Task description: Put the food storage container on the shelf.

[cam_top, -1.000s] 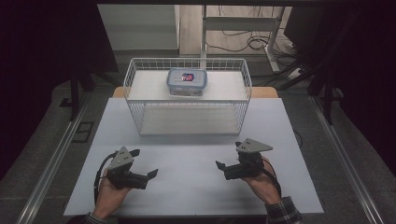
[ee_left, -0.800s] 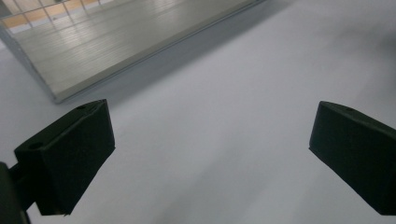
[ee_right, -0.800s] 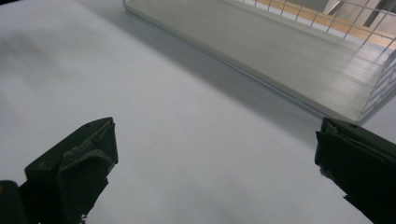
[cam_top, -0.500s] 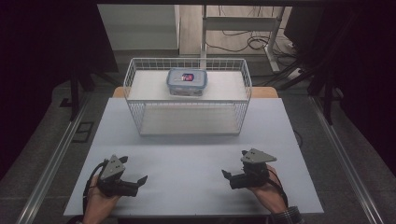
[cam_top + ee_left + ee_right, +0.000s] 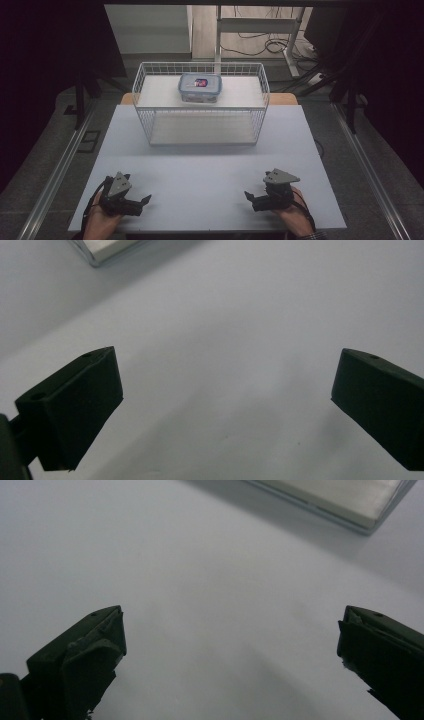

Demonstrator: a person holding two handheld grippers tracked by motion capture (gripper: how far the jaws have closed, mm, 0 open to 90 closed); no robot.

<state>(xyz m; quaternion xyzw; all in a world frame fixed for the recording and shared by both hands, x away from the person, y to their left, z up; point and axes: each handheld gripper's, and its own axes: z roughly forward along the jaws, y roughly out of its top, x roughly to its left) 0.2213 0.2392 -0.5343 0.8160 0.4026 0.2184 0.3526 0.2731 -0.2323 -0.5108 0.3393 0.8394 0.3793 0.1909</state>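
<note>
A white wire basket (image 5: 260, 117) stands at the far middle of the white table (image 5: 205, 165). Inside it, towards the back, lies a clear lidded plastic box (image 5: 200, 87) with something red and purple in it. My left gripper (image 5: 142, 204) rests low at the table's near left, held in a hand, jaws wide apart with nothing between them (image 5: 225, 405). My right gripper (image 5: 252, 200) sits at the near right, likewise open and empty (image 5: 230, 650). Both are well short of the basket.
A metal rail (image 5: 55, 175) runs along the table's left side and another (image 5: 370, 160) along the right. Beyond the basket stand a white frame (image 5: 260, 25) and cables (image 5: 270, 45) on the floor. The basket's bottom edge (image 5: 340, 505) shows far off in the right gripper view.
Both grippers have drawn back towards the near edge of the table and dropped lower. Their jaws stay open. The basket and box have not moved.
</note>
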